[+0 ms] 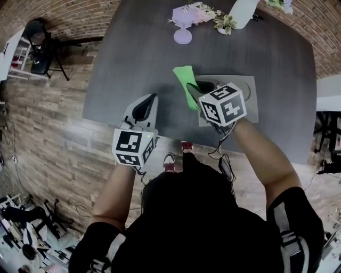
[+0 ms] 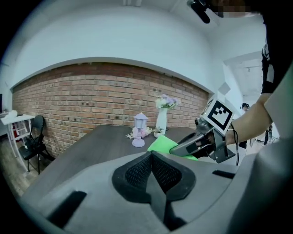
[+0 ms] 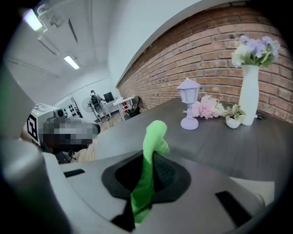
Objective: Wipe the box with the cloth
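Note:
A bright green cloth hangs pinched in my right gripper, above the left end of a flat grey box that lies on the dark table. In the right gripper view the cloth runs up between the shut jaws and curls over past their tips. My left gripper hovers over the table's near edge, left of the box, jaws shut with nothing in them. From the left gripper view I see the right gripper holding the cloth.
At the table's far side stand a lilac lantern, pink flowers, a small plant pot and a white vase. A black chair stands on the floor to the left.

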A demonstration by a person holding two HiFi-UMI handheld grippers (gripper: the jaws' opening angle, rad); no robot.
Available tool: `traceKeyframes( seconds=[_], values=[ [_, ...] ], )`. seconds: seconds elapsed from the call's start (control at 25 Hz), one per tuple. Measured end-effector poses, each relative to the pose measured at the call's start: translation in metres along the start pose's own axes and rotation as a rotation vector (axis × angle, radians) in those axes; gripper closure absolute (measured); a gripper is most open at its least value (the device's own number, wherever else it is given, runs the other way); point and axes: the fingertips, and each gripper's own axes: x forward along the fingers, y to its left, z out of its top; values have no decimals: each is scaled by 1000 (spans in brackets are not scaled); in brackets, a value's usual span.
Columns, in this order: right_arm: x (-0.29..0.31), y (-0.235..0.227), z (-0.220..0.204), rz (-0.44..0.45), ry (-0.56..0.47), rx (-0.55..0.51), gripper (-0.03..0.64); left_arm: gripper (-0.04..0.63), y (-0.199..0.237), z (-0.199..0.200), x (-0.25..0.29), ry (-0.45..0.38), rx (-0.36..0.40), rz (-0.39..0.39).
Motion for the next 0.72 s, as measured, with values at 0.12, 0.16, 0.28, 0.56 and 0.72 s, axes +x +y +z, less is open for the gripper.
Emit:
traceKeyframes(
  seconds=[0.12, 0.16, 0.28, 0.56, 0.72],
  values=[
    [4, -13, -3, 8, 20, -5, 580, 586, 0, 1, 13, 8, -4, 7],
    [2, -19, -4, 9, 22, 4, 580, 586, 0, 1, 18, 10, -6, 8],
    [-5, -37, -7, 2, 25, 10, 580, 586, -6, 2, 32, 18, -7, 1],
    [-32, -87, -24, -69, 39, 41, 580, 586, -32, 11, 62, 21, 14, -57],
    [-51, -111, -34, -117, 37, 63, 580, 586, -44, 10, 72, 34, 25, -86]
  ],
)
